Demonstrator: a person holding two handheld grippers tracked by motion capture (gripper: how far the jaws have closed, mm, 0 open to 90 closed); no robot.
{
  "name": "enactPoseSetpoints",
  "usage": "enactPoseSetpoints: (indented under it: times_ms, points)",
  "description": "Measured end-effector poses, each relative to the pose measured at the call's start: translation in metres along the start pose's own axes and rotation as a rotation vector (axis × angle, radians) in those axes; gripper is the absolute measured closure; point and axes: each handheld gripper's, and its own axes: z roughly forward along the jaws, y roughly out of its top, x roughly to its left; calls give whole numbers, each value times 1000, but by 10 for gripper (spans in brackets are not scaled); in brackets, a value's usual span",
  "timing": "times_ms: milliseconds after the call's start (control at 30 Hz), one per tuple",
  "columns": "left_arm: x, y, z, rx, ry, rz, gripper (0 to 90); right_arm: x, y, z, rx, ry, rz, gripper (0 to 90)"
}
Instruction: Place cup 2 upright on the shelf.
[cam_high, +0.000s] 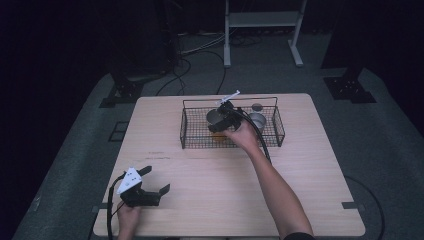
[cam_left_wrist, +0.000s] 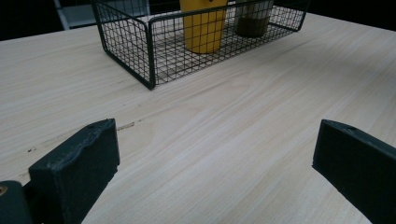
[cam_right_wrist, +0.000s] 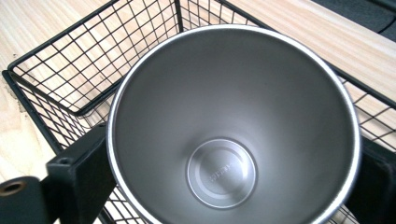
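Two jaws of the right gripper (cam_right_wrist: 233, 182) stood loose around the yellow cup (cam_right_wrist: 233, 126) in the basket (cam_high: 189, 139) at twelve o'clock, apparently just placed, so lifting clear seemed next, while the left gripper (cam_left_wrist: 215, 163) waited open at seven o'clock.

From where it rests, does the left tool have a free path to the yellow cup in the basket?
Probably not head-on: the wire basket wall stands between the left tool and the yellow cup. The bare table between is free, so it would likely need to come over the rim.

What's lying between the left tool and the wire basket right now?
Nothing: in the left gripper view, only bare wood tabletop stretches from the open left tool to the wire basket. The high view shows the same gap.
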Motion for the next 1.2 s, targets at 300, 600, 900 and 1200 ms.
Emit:
enactPoseSetpoints:
  times_ms: [300, 600, 900, 1200]
  points:
    - [0, 0, 0, 2, 2, 7, 0, -2, 1, -9, -35, 35, 23, 16]
    - [0, 0, 0, 8, 1, 11, 0, -5, 3, -22, -70, 31, 22, 16]
    - [-1, 0, 0, -2, -1, 11, 0, -8, 2, -40, -110, 51, 30, 16]
    - [-1, 0, 0, 0, -4, 14, 0, -19, -13, -67, -152, 38, 44, 16]
